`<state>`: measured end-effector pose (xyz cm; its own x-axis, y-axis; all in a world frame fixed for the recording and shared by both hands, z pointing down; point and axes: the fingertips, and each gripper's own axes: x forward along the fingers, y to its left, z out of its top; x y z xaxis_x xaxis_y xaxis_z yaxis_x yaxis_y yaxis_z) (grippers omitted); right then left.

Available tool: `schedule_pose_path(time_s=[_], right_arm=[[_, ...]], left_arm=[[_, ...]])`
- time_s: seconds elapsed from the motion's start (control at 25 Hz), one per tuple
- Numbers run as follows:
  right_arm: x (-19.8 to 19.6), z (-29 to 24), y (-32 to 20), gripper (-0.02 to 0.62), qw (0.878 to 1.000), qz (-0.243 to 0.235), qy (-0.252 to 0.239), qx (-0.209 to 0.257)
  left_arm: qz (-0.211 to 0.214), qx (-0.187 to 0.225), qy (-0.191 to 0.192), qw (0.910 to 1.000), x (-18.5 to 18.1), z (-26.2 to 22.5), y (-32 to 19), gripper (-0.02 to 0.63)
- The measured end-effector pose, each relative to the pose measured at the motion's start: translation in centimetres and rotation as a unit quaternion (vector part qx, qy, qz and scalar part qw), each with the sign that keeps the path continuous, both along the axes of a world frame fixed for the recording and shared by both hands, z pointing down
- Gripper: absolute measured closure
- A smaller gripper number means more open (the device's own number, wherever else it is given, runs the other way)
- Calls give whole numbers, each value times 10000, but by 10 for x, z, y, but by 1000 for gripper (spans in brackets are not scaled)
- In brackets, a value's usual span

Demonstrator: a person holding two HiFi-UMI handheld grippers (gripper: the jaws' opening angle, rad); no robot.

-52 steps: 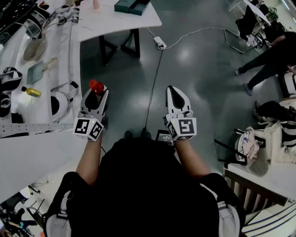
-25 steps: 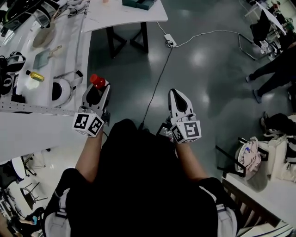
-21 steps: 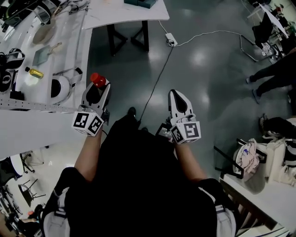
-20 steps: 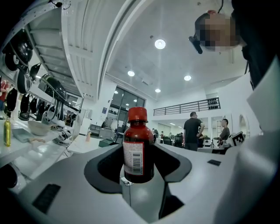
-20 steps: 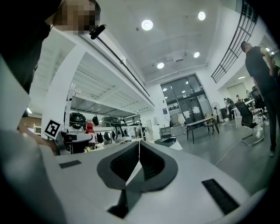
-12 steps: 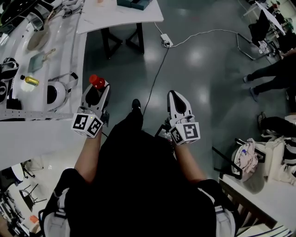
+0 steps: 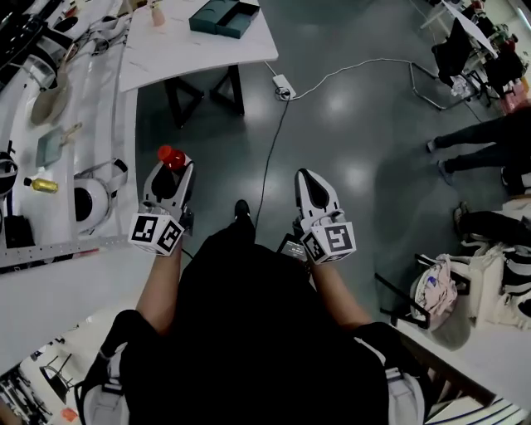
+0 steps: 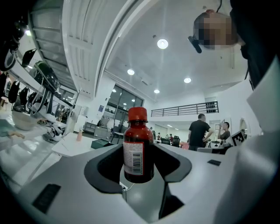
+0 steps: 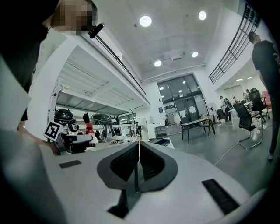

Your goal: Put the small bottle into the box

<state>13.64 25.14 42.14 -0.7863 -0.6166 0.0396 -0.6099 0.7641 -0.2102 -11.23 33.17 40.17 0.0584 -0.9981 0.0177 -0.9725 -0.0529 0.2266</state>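
Two grippers are held out over the grey floor (image 7: 348, 124), side by side and apart. The left gripper (image 7: 168, 171) has its fingers (image 8: 94, 164) clamped on the bottle (image 8: 138, 144), a small dark-red one with a red cap and a barcode label. It stands upright between them, and in the head view its cap (image 7: 171, 155) juts past the fingertips. The right gripper (image 7: 306, 176) has its fingers (image 9: 120, 164) pressed together with nothing between them.

The box (image 7: 222, 17), teal, lies on a white tabletop (image 7: 174, 54) at 12 o'clock, well apart from the bottle. A cable (image 7: 272, 145) runs along the floor from 12 o'clock towards the person's feet. At 9 o'clock a long white bench (image 7: 58, 224) carries a yellow vial (image 7: 39, 184) and a white headset (image 7: 87, 195), just beside the left gripper. Other people (image 7: 481, 141) stand at 2 o'clock.
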Motion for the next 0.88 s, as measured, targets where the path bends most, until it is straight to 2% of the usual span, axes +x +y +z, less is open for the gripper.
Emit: schedule_pose_path(time_s=[0.44, 0.68, 0.88], right_arm=[[-76, -25, -113, 563, 9986, -300, 364, 237], [-95, -24, -165, 563, 9984, -45, 468, 319], [-95, -20, -193, 563, 9983, 136, 469, 305]], left_arm=[[-130, 9, 455, 9989, -68, 17, -103, 379], [-8, 10, 542, 9985, -90, 31, -148, 379], [128, -62, 601, 9981, -95, 37, -176, 379]])
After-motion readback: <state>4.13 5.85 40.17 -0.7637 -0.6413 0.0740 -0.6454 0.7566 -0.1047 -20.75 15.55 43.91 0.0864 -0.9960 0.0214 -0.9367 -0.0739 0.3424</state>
